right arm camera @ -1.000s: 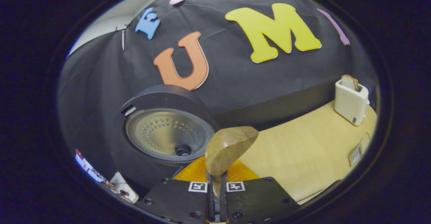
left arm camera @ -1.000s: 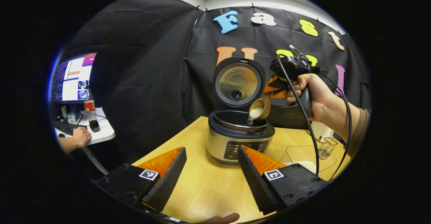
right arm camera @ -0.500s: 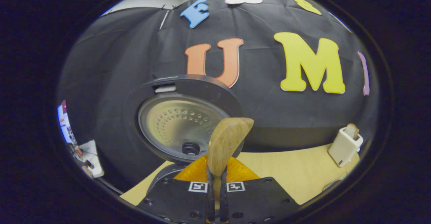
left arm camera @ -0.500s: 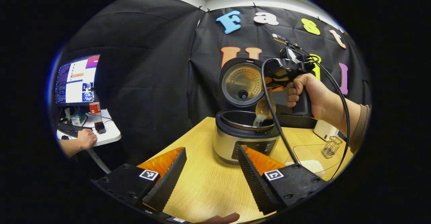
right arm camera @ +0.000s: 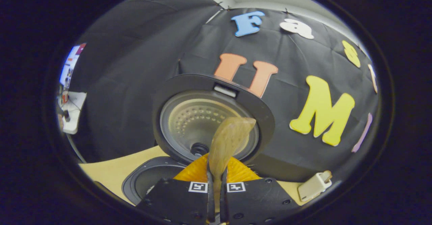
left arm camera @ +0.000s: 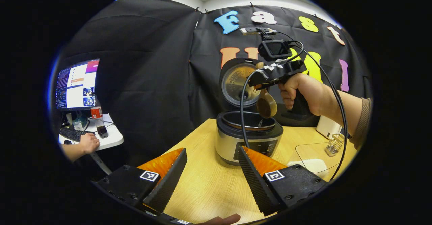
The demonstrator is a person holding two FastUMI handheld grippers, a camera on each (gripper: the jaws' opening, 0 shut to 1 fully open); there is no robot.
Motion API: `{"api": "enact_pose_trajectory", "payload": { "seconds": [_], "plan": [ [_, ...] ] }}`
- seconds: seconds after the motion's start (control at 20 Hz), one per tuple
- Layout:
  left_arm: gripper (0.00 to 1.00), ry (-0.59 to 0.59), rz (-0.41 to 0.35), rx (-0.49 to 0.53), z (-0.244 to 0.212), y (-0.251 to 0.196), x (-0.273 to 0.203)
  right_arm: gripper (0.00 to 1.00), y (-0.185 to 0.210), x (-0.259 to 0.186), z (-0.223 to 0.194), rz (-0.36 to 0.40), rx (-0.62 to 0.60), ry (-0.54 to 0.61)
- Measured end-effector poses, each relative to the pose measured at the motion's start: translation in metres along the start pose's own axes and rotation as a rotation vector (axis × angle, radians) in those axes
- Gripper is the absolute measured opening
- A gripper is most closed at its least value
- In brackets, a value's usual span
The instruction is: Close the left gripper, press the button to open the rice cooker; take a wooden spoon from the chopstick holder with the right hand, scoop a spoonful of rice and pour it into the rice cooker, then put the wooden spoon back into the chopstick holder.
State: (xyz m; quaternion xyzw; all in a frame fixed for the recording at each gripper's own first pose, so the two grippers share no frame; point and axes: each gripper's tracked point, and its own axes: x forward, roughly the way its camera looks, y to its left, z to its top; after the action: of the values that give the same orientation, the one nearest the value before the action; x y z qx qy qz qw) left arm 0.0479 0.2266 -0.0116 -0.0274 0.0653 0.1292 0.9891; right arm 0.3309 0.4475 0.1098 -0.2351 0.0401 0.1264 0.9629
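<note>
The rice cooker [left arm camera: 248, 139] stands on the wooden table with its lid [left arm camera: 238, 84] raised upright. Above the open pot [left arm camera: 248, 120], a hand holds my right gripper [left arm camera: 261, 83], shut on the handle of the wooden spoon [left arm camera: 266, 106]. The spoon's bowl hangs tipped downward and looks empty. In the right gripper view the spoon [right arm camera: 229, 142] rises from my right gripper [right arm camera: 215, 193] in front of the lid [right arm camera: 202, 117], with the pot [right arm camera: 148, 179] below left. My left gripper [left arm camera: 212, 149] hovers open over the table in front of the cooker, holding nothing. The wire chopstick holder [left arm camera: 334, 145] stands far right.
A clear tray [left arm camera: 308, 152] with a heap of rice [left arm camera: 312, 166] lies right of the cooker. A white toaster [left arm camera: 326, 127] sits behind it, seen too as the toaster [right arm camera: 314, 186]. At the far left, a side desk holds a monitor [left arm camera: 76, 84] and bottle [left arm camera: 98, 118], with a person's hand [left arm camera: 88, 143].
The right gripper has rolled and risen, tipping the spoon over the pot; the rice seen in it a second ago has poured out. The left gripper has stayed open and nearly still.
</note>
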Motion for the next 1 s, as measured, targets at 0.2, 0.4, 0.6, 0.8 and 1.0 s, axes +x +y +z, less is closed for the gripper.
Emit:
{"api": "enact_pose_trajectory", "payload": {
  "seconds": [0.2, 0.4, 0.6, 0.8, 1.0],
  "plan": [
    [0.98, 0.009, 0.004, 0.012, -0.001, 0.0, -0.001, 0.06, 0.001, -0.017, 0.008, -0.018, -0.101, -0.046],
    [0.98, 0.006, -0.02, 0.014, -0.001, -0.008, 0.0, 0.07, -0.028, -0.034, 0.009, -0.059, -0.06, -0.059],
    [0.98, -0.019, -0.053, 0.027, 0.007, -0.032, -0.009, 0.07, -0.081, -0.055, -0.007, -0.117, 0.024, -0.039],
    [0.98, -0.024, -0.093, 0.018, 0.012, -0.053, -0.017, 0.06, -0.158, -0.085, -0.04, -0.225, 0.129, 0.001],
    [0.98, -0.059, -0.108, 0.038, 0.024, -0.067, -0.03, 0.08, -0.229, -0.114, -0.083, -0.309, 0.236, 0.063]
  ]
}}
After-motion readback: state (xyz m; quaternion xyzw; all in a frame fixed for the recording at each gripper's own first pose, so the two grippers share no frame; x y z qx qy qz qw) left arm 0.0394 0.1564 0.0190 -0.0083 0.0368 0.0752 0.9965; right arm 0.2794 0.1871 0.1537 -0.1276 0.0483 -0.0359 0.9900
